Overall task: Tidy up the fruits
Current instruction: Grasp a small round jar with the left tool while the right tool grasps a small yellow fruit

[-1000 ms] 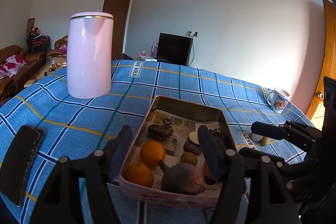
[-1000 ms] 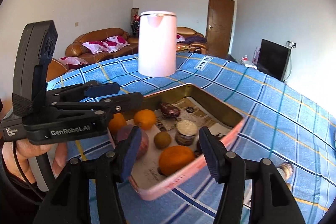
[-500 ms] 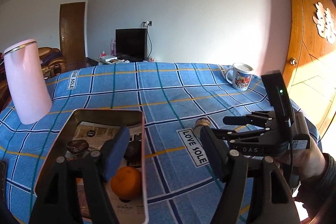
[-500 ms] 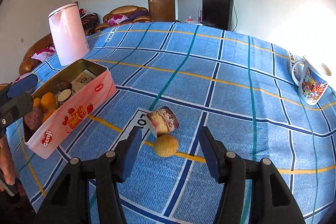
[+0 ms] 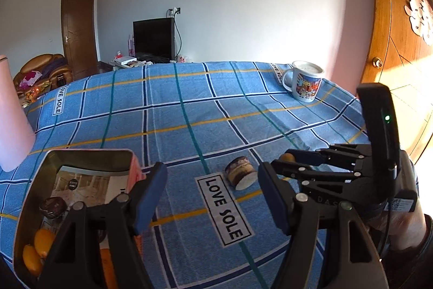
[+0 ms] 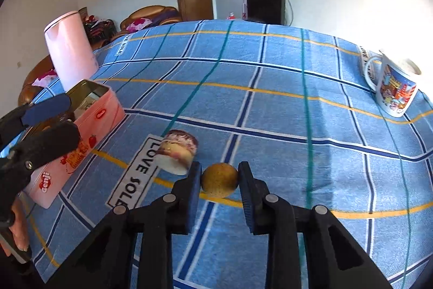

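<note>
Blue checked tablecloth (image 6: 270, 104) over a table, white walls, brown doors and a dark television (image 6: 265, 4) behind. Small round fruit (image 6: 219, 179), yellow-brown with a dull speckled skin, resting on the cloth on a yellow stripe, pressed on both sides by the blue pads of the right gripper (image 6: 219, 178): clenched on it. Same fruit (image 5: 287, 157) barely visible at 3 o'clock in the left wrist view, mostly hidden by the right gripper's fingers. Left gripper (image 5: 212, 195) released, jaws wide, holding nothing, hovering above the cloth beside the tin.

Pink rectangular tin (image 6: 102, 113) at 9 o'clock of the fruit, lid off, printed with strawberries and "Genji"; inside, oranges (image 5: 40, 245), a dark round piece (image 5: 52, 206) and newspaper lining. "LOVE SOLE" label (image 5: 223, 210) printed black on white on the cloth, repeated further back.

Short cylindrical item (image 6: 177, 151) lying on its side at 10 o'clock of the fruit, just beside the gripper's left pad, purple-brown patterned wall, pale end; cannot tell what it is. Cartoon-printed white mug (image 6: 395, 88) at 2 o'clock, well apart. Pink kettle (image 6: 70, 50) upright at 10 o'clock behind the tin. Brown sofa (image 6: 151, 15) beyond the table.
</note>
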